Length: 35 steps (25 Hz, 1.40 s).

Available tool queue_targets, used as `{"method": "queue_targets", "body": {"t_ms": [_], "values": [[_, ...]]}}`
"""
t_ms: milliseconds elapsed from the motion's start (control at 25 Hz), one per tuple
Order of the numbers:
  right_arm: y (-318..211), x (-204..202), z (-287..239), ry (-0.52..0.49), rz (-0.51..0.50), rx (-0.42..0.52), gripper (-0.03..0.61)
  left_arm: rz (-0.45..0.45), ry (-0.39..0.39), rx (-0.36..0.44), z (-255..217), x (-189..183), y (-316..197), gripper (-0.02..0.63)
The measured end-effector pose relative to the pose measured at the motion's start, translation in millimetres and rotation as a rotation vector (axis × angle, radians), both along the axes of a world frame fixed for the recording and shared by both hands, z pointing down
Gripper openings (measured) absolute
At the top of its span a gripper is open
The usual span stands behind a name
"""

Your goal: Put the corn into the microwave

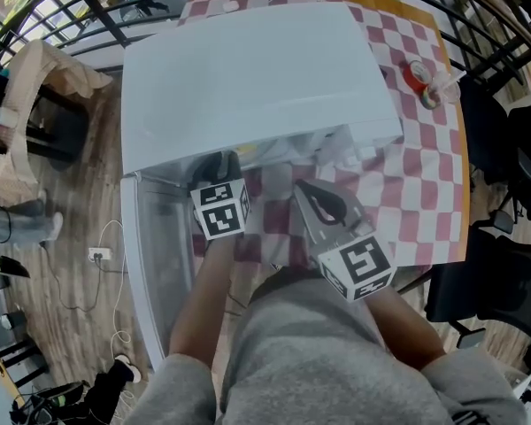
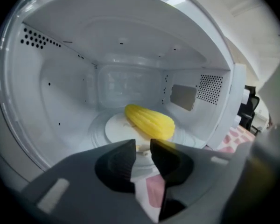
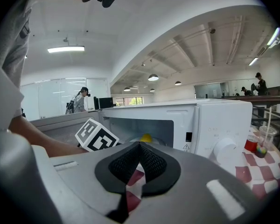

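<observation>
Inside, the corn (image 2: 150, 121) lies on its side on the round glass plate (image 2: 113, 127) at the bottom of the microwave (image 2: 60, 101), just ahead of the left gripper (image 2: 142, 146) and a little to the right of its tips. Nothing touches the cob. The left gripper's jaws stand a narrow gap apart with nothing between them; only the plate and a strip of checked cloth show through the gap. Past the corn, to the gripper's right, the cavity wall carries a pale panel and a patch of vent holes (image 2: 210, 88).

From the right gripper (image 3: 140, 146), the corn (image 3: 146, 137) is a small yellow spot straight ahead, above its tips, inside the open front of the microwave (image 3: 214, 120). This gripper's jaws are pressed together at the tips and grip nothing. The left gripper's marker cube (image 3: 97, 136) sits ahead and to its left, at the mouth of the cavity, with the person's forearm behind it. To the right of the tips is the microwave's white dial (image 3: 226, 150), and farther right a plastic cup with a straw (image 3: 263, 141) stands on the red-and-white checked cloth (image 3: 266, 171).

From above, the left gripper (image 1: 218, 168) reaches under the white top of the microwave (image 1: 248, 78), and the right gripper (image 1: 299, 186) hangs just beside it over the cloth (image 1: 407, 175). The microwave door (image 1: 150, 255) hangs open on the left gripper's outer side.
</observation>
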State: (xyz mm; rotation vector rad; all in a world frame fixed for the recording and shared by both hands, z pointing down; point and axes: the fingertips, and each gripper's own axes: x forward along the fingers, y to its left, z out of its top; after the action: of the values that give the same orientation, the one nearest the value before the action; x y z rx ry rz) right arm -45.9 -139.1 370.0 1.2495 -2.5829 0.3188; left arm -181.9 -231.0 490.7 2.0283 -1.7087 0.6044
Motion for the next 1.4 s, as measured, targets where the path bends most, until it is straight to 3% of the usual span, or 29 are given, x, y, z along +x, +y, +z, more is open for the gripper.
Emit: {"method": "queue_targets", "body": {"t_ms": [200,360,560,880,1200,1400], "values": [[7.1,10.5,-7.2,0.012,0.001,0.029,-0.002,0.030,0.113,0.051,-18.8,6.0,16.3,0.105],[12.1,25.9,-15.9,0.026,-0.012,0.065,-0.002,0.055,0.202,0.078,-35.2,13.9,47.3,0.019],[18.5,57.1,-28.0,0.063,0.030,0.108,-0.002,0.107,0.099,0.180,-64.8,22.6,88.0,0.011],[37.1,110.2,-37.4,0.098,0.084,0.107,-0.002,0.155,0.109,0.227,-96.7,53.4,139.5,0.011],[60.7,134.0,-38.2,0.020,0.077,0.053,-0.002,0.156,0.071,0.254,-126.8,78.3,180.4,0.011],[84.5,152.7,-51.3,0.015,0.067,0.071,-0.002,0.162,0.077,0.252,-134.9,104.9,207.4,0.011]]}}
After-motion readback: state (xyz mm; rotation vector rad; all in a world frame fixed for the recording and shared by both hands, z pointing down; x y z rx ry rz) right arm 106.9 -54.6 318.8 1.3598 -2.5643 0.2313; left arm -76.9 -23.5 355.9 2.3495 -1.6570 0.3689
